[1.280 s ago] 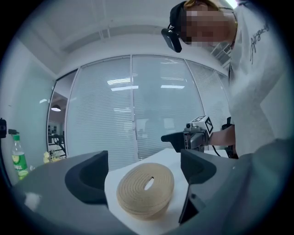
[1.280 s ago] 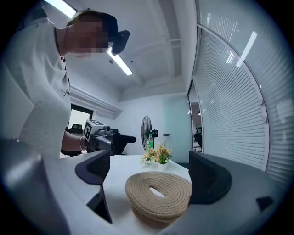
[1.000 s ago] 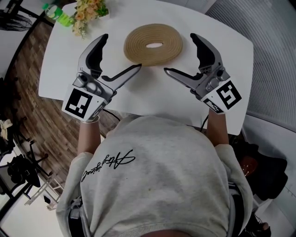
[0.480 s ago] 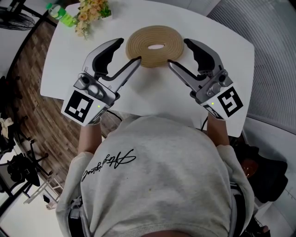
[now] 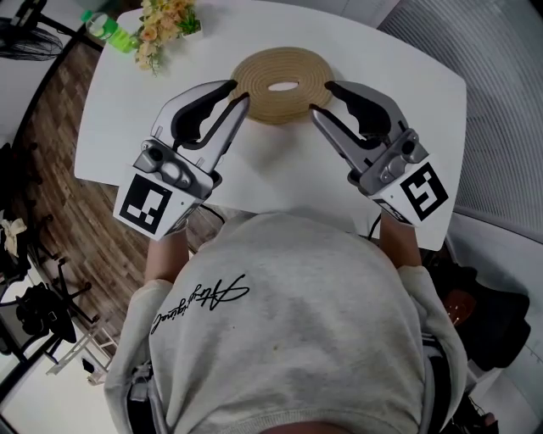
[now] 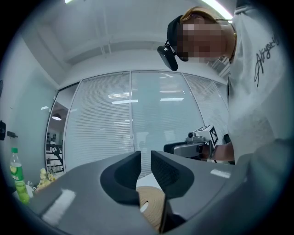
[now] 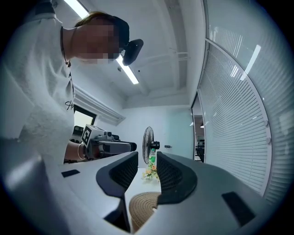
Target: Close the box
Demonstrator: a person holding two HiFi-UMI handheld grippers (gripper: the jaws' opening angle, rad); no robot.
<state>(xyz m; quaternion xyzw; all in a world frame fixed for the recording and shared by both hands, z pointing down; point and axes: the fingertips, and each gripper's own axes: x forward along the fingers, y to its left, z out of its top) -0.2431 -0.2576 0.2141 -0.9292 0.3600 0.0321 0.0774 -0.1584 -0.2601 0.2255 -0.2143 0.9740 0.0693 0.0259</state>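
- The white rounded table (image 5: pixel 407 85) carries a round tan box of coiled rope (image 5: pixel 282 80) toward its 12 o'clock edge.
- A bunch of pale flowers (image 5: pixel 165 24) and a green plastic bottle (image 5: pixel 102 21) stand at the box's 10 o'clock.
- Brown wood-patterned floor (image 5: pixel 51 195) lies at 9 o'clock; a glass wall with white blinds (image 6: pixel 133 114) and a black standing fan (image 7: pixel 147 143) ring the room.
- The left gripper (image 5: pixel 237 95) and the right gripper (image 5: pixel 322 99) flank the box, seemingly above it. Their jaws have just been closing; a thin gap remains, with nothing between them.
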